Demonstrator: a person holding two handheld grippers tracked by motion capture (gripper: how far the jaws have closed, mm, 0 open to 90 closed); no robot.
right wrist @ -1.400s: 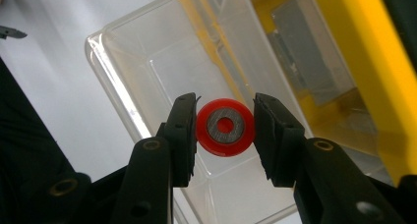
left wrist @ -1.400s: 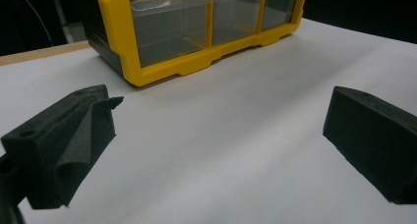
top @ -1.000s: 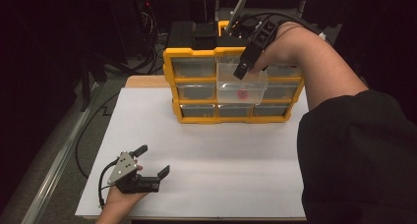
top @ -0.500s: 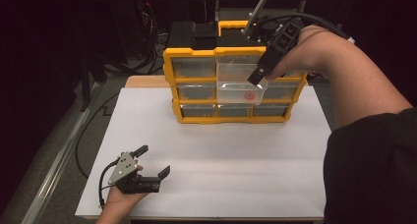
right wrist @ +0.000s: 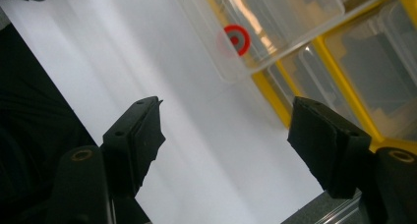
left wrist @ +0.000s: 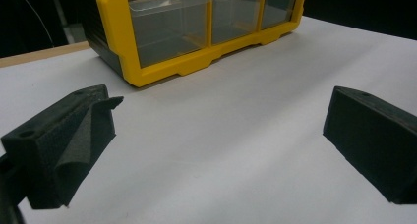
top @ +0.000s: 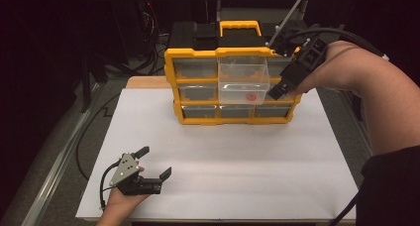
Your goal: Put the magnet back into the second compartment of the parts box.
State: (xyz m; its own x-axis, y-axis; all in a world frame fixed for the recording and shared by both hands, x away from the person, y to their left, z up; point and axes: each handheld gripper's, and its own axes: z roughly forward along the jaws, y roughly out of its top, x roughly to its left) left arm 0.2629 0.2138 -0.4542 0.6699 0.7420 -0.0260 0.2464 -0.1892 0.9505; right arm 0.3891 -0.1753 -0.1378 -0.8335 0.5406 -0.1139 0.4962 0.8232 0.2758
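— High view first: where is the clear drawer (top: 243, 81)?
— Pulled part way out of the yellow organizer (top: 233, 85), middle column, with a small red ring (top: 251, 96) inside near its front wall.
— And the right gripper (top: 277, 91)?
— Just beside the drawer's right front corner, jaws apart and just been widening, nothing between them.
— The left gripper (top: 154, 162)?
— Well in front of the organizer on the white table (top: 247, 156), jaws spread wide and empty.
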